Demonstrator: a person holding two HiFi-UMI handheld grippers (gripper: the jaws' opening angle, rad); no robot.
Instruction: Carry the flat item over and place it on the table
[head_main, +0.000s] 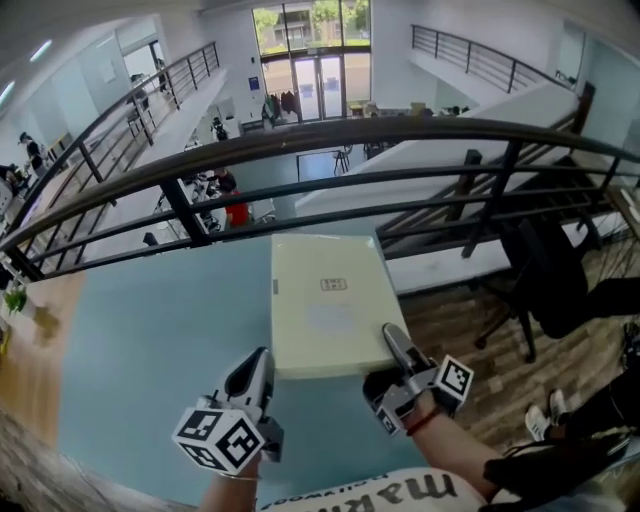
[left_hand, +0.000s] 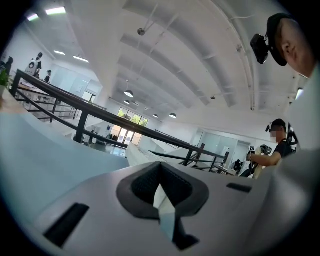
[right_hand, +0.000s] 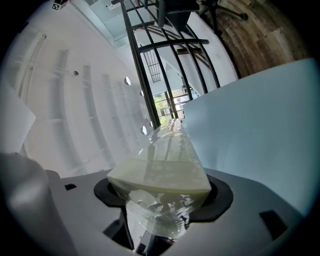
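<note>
The right tool (head_main: 393, 342) clamps a near corner of the flat item (head_main: 325, 300); the left tool (head_main: 258, 366) sits pinched shut beside it. Best to lower it level onto the surface (head_main: 150, 340) before releasing.

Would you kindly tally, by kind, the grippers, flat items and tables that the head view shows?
Grippers: 2, the left gripper and the right gripper
Pale yellow flat item: 1
Light blue table: 1
Total: 4
</note>
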